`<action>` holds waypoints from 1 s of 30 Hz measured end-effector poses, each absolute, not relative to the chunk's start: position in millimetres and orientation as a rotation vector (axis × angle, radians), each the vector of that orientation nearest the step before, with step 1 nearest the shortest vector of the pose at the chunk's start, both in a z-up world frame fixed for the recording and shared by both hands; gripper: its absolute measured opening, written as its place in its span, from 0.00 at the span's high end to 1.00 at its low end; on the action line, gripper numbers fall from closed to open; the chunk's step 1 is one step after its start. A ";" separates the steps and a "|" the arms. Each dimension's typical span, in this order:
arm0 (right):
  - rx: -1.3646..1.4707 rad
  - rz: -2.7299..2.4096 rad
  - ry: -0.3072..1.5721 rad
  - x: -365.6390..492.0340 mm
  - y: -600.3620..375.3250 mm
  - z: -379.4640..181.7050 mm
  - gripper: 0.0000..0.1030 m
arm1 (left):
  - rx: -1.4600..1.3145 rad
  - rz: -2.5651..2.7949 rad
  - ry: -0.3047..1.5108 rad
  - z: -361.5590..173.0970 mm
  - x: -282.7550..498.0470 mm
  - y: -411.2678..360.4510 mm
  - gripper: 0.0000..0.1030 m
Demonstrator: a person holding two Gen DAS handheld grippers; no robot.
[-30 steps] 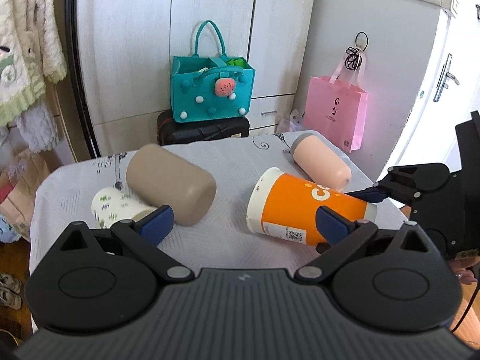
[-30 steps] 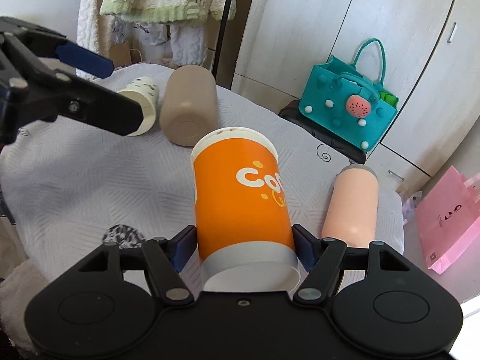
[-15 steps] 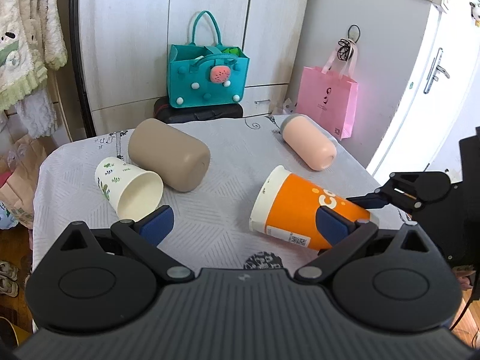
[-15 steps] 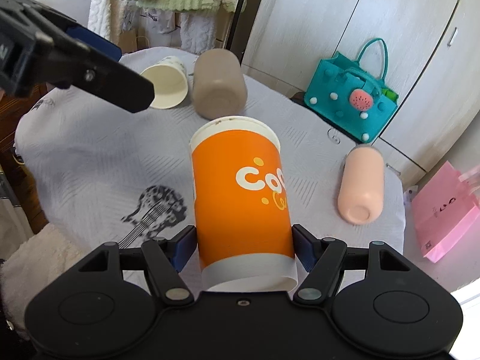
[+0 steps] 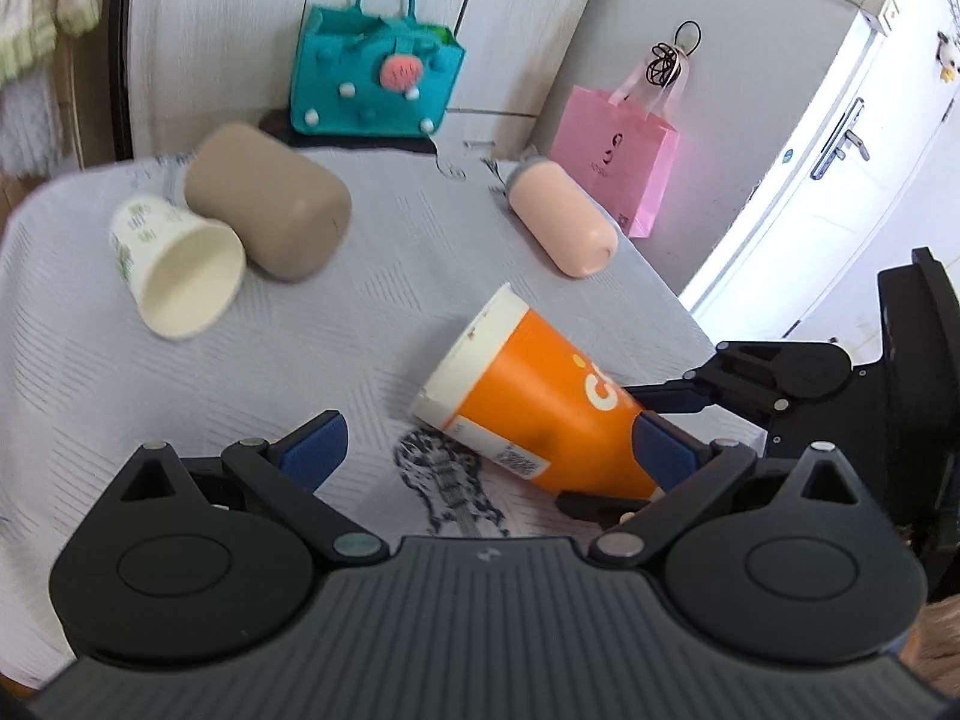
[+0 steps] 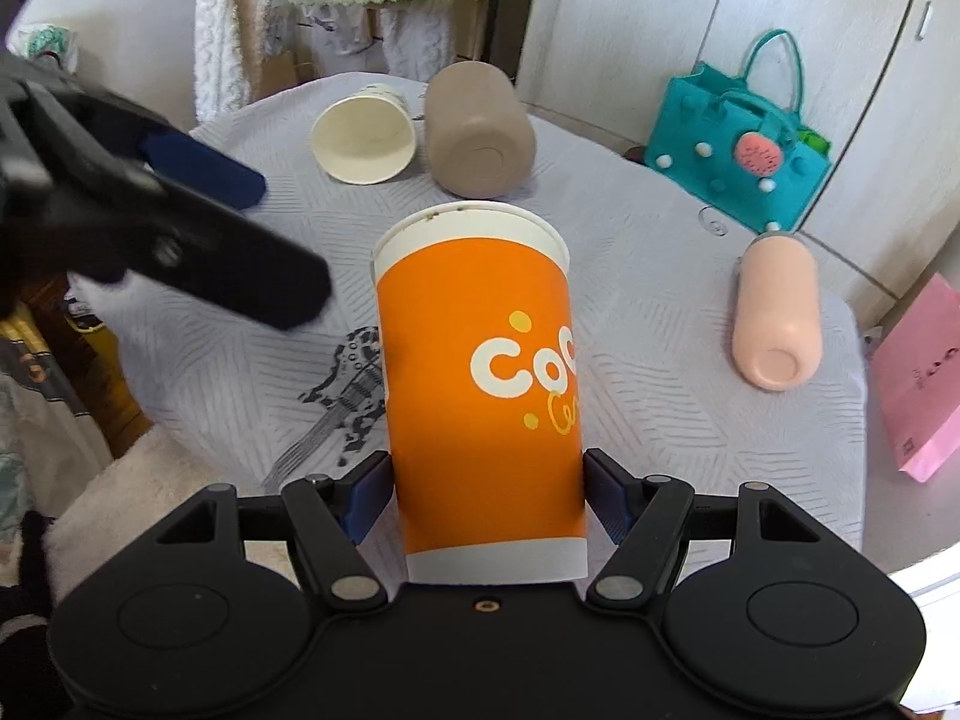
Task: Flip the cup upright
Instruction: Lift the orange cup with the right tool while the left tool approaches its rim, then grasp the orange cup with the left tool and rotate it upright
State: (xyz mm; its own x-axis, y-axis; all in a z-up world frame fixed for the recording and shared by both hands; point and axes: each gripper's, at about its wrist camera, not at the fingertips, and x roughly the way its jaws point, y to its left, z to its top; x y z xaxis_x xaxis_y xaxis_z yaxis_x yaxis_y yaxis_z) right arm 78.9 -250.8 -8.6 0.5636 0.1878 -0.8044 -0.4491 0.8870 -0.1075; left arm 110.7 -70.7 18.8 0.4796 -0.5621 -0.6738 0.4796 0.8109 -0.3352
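My right gripper [image 6: 485, 498] is shut on the orange paper cup [image 6: 480, 384] near its base and holds it above the table, mouth pointing away and tilted. In the left wrist view the orange cup [image 5: 528, 408] hangs on its side over the table's right part, with the right gripper [image 5: 660, 420] clamped on its narrow end. My left gripper [image 5: 480, 444] is open and empty, above the table's near edge, left of the cup; it shows at the left of the right wrist view [image 6: 180, 228].
A white paper cup [image 5: 180, 270], a tan tumbler [image 5: 270, 204] and a peach tumbler [image 5: 564, 222] lie on their sides on the grey tablecloth [image 5: 360, 276]. A teal bag [image 5: 372, 84] and a pink bag [image 5: 618, 162] stand behind the table.
My right gripper has lifted the orange cup higher off the table. My left gripper has also risen and looks down more steeply on the table.
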 end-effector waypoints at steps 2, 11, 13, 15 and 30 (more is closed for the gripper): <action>-0.306 0.414 0.899 79.6 -253.2 -6.6 0.18 | -0.127 -0.644 0.881 12.2 114.9 -74.8 0.01; -0.318 0.556 0.911 93.6 -257.5 3.0 0.12 | -0.252 -0.668 0.986 -15.6 131.8 -91.9 0.05; -0.333 0.564 0.927 103.6 -257.1 1.0 0.12 | -0.317 -0.654 1.008 -24.6 134.1 -90.9 0.07; -0.336 0.590 0.950 110.3 -258.0 -2.5 0.12 | -0.377 -0.657 1.025 -32.7 135.2 -90.5 0.07; -0.207 0.670 0.924 112.3 -276.7 -9.2 0.25 | -0.410 -0.635 0.948 -45.4 127.9 -106.4 0.09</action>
